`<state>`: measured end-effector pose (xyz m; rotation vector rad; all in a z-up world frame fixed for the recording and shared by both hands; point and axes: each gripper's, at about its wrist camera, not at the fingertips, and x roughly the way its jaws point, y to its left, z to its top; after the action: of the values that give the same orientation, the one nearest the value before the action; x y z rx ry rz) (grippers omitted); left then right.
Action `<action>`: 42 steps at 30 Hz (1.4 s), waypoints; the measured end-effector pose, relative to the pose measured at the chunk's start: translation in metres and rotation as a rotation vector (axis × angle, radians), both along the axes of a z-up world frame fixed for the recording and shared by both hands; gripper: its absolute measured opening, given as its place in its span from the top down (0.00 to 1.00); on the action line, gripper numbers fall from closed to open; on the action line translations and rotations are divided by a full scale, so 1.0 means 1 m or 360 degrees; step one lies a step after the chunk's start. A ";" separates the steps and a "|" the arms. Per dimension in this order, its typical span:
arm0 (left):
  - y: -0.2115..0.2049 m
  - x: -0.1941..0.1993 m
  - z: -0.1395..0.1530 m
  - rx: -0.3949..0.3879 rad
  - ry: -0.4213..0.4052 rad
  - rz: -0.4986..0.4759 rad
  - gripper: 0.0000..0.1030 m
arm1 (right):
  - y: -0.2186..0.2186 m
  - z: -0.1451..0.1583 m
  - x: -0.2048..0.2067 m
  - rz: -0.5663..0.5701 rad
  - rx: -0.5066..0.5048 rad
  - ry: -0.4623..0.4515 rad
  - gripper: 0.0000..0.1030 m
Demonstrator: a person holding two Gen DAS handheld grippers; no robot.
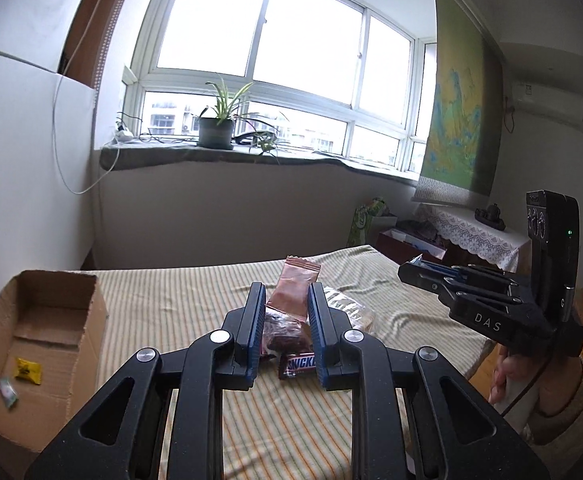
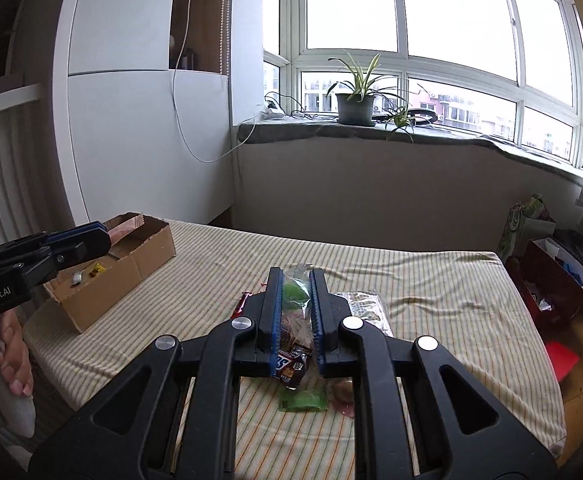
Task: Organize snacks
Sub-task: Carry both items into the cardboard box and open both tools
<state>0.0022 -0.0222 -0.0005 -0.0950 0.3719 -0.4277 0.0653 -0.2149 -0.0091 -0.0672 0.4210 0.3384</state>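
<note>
Over at nine o'clock sits the cardboard box [image 1: 39, 344], open-topped on the striped bed [image 1: 179, 300], with a yellow candy [image 1: 28, 370] and a small pale one already inside. That is the likely drop spot, I'd say.

The left claw [image 1: 284, 292] is clamped on a copper-pink wrapper [image 1: 297, 286], which sticks up well beyond the fingertips at twelve o'clock. Only the lower end looks pinched, so a quick swing toward the box could let the slick film slide out and fall on the bed short of the rim.

Below it lie a dark red-brown packet and a Snickers bar [image 1: 297, 365], not yet collected.

At three o'clock the right claw [image 2: 296, 276] is closed on a clear packet with green inside [image 2: 293, 294]. Crinkly plastic, thin grip: it could slip too. Both claws heading for one small box might bump at the opening. A loose green candy [image 2: 305, 400] and a silvery packet [image 2: 365, 308] lie on the bed.
</note>
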 end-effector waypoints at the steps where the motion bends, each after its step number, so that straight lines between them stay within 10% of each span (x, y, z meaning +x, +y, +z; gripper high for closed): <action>1: 0.004 0.001 0.000 -0.0010 -0.0001 0.0011 0.81 | 0.005 0.000 0.001 0.0013 -0.0011 0.0007 0.87; 24: 0.192 -0.039 -0.038 -0.0133 0.0080 0.0663 0.81 | 0.271 -0.019 0.019 0.0780 -0.0140 0.0089 0.87; 39: 0.209 -0.033 -0.054 -0.0162 0.0137 0.0687 0.81 | 0.303 -0.034 0.043 0.0813 -0.0175 0.0145 0.87; 42: 0.211 -0.030 -0.059 -0.0139 0.0180 0.0731 0.75 | 0.305 -0.045 0.050 0.0794 -0.0198 0.0209 0.53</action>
<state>-0.0276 0.1891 -0.0598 -0.2843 0.4287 0.0163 0.1156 0.0905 -0.0546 -0.2754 0.5546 0.8110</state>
